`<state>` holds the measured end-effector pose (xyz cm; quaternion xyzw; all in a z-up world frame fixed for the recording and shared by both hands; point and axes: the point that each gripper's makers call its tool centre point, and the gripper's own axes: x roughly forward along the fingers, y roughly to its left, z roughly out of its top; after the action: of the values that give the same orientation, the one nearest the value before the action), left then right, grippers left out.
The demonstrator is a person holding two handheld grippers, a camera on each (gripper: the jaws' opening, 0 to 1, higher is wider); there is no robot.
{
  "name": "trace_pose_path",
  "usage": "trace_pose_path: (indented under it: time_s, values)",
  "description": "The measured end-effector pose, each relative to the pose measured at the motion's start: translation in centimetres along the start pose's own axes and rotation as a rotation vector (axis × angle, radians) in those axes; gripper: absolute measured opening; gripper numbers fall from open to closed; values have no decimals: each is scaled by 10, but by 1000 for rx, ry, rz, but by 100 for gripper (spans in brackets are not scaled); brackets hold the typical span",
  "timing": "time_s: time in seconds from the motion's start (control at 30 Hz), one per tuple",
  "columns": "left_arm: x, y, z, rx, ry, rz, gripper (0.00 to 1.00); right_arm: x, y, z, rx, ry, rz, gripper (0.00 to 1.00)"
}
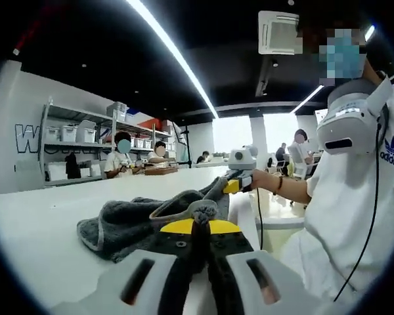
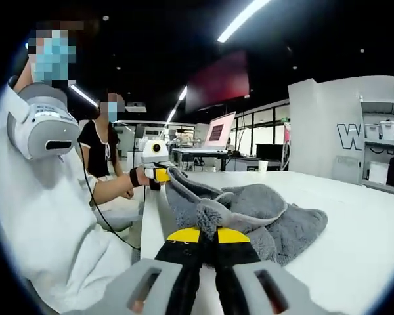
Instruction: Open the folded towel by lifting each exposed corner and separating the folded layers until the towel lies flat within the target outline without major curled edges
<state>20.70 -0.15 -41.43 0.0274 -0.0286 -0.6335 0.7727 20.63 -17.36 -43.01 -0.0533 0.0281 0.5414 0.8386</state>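
Observation:
A grey towel (image 1: 128,223) lies crumpled on the white table (image 1: 39,243), with one edge pulled up off the surface. My left gripper (image 1: 198,226) is shut on a corner of that raised edge. My right gripper (image 1: 232,186) comes in from the right, held by a hand, and grips the towel's other end. In the right gripper view the towel (image 2: 276,220) bunches in folds on the table (image 2: 354,249). My right gripper (image 2: 209,233) is shut on a towel corner there, and my left gripper (image 2: 161,174) pinches the far end of the same edge.
The person in a white T-shirt (image 1: 354,216) stands close at the table's edge. Shelves with white bins (image 1: 75,141) line the wall behind. Other people sit at a far table (image 1: 141,161). A laptop (image 2: 217,134) sits on a desk in the background.

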Motion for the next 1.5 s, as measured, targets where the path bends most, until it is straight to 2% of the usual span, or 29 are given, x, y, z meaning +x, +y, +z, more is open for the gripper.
trace_pose_path:
  time_s: [0.33, 0.57, 0.83, 1.03, 1.23, 1.4, 1.5]
  values:
    - [-5, -22, -20, 64, 124, -61, 4, -3, 19, -17, -40, 83, 66, 1]
    - [-8, -35, -25, 91, 168, -97, 4, -5, 31, -24, -56, 121, 116, 3]
    - [-12, -45, -25, 117, 165, -127, 4, -8, 48, -29, -118, 132, 182, 3]
    - [-14, -48, -29, 116, 180, -145, 6, -10, 50, -28, -105, 127, 193, 8]
    - [-16, -52, -25, 125, 167, -159, 10, -12, 55, -22, -115, 108, 207, 13]
    - [-19, -53, -15, 130, 135, -161, 12, -14, 58, -12, -126, 80, 211, 14]
    - [-21, -54, -11, 135, 122, -165, 12, -15, 58, -4, -112, 38, 214, 14]
